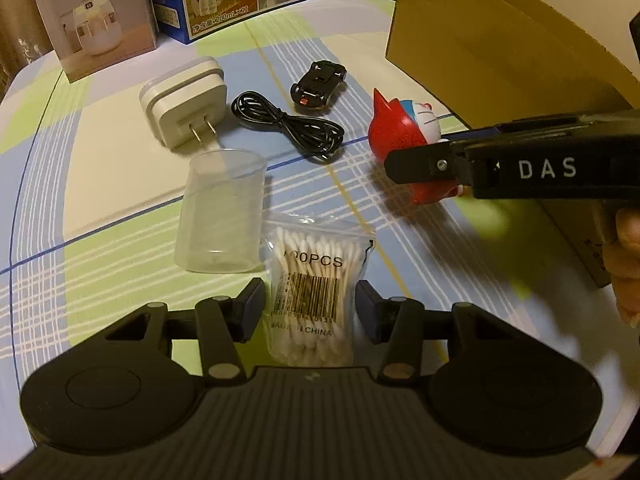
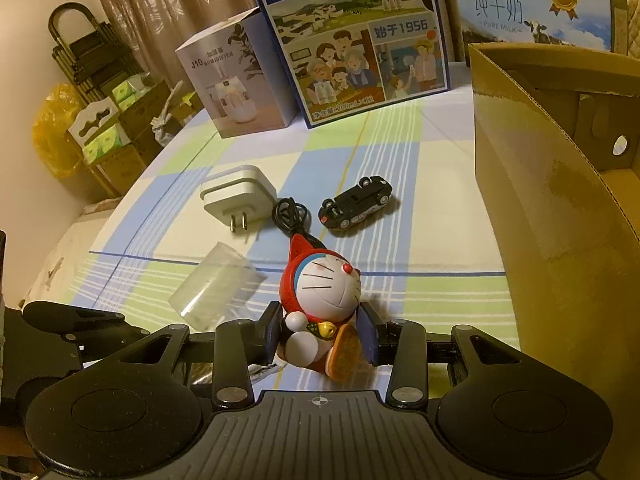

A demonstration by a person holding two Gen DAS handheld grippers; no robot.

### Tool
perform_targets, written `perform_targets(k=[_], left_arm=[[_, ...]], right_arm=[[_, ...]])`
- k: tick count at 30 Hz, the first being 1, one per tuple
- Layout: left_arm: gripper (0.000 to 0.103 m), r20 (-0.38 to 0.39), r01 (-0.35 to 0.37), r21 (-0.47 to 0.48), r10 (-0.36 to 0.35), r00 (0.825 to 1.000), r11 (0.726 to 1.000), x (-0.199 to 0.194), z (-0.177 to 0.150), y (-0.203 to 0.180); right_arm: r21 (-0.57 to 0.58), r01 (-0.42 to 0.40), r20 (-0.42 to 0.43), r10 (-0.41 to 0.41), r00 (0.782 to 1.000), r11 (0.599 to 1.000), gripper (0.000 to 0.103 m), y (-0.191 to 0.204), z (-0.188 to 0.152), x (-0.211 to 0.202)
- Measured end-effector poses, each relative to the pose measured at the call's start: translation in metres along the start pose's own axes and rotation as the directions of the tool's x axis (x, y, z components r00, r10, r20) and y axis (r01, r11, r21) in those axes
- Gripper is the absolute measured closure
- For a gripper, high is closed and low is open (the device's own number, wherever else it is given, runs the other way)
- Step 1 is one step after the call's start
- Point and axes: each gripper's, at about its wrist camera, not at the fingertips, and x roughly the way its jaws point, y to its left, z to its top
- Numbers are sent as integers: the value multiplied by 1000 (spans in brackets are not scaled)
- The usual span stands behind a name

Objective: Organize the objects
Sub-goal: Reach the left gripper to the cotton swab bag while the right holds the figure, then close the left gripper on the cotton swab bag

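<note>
A bag of cotton swabs (image 1: pixel 310 292) lies on the checked tablecloth between the fingers of my left gripper (image 1: pixel 310 308), which is open around it with gaps on both sides. My right gripper (image 2: pixel 320 334) has its jaws on either side of a red and white Doraemon figure (image 2: pixel 320 292) lying on the cloth; the pads look against its body. The figure (image 1: pixel 400 136) and the right gripper (image 1: pixel 416 166) also show in the left wrist view. A white plug adapter (image 1: pixel 186 100), a coiled black cable (image 1: pixel 292 126), a black toy car (image 1: pixel 318 86) and a clear plastic cup (image 1: pixel 222 208) lie nearby.
An open cardboard box (image 2: pixel 552 184) stands at the right. A humidifier box (image 2: pixel 236 84) and milk cartons (image 2: pixel 352 40) stand at the table's far edge. A cart with goods (image 2: pixel 104 112) stands beyond the table's left edge.
</note>
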Motion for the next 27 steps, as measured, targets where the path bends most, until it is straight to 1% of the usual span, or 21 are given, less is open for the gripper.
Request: perform_targets(k=[1,3,5,7,11,17,22,27], left_arm=[[61,1,-2,-1,2,1000,1000,0,0,0],[66,7,-3,-9,3,1000,1000,0,0,0],[77,11,1,-18,-1,1000,1000,0,1,0],[81,14,12,-30,-12,1000,999,-1,1,1],[83,24,36,-64,-35,999,997,-2,1,2],[83,66,65,-103,-58,996,993,-9,5,3],[83,98,83,-119,-72,993,989,-14,7,2],[83,130,70,-139,-52,990,988,-20,7,4]], right_arm=[[0,-1,0,1,1000,1000,66,0,0,0],[-1,-1,0,1,1000,1000,66,0,0,0],[-6,2,3,-2,1000,1000,66,0,1,-1],[-9,7,8,-7,1000,1000,66,0,1,-2],[-9,19,18,-19,1000,1000,66,-1,3,-3],[-12,33,38,-33,999,999,66,-3,5,-6],[-30,48,60,-46,997,998,66,-1,7,-10],[-30,57,76,-54,996,998,66,-3,9,-13]])
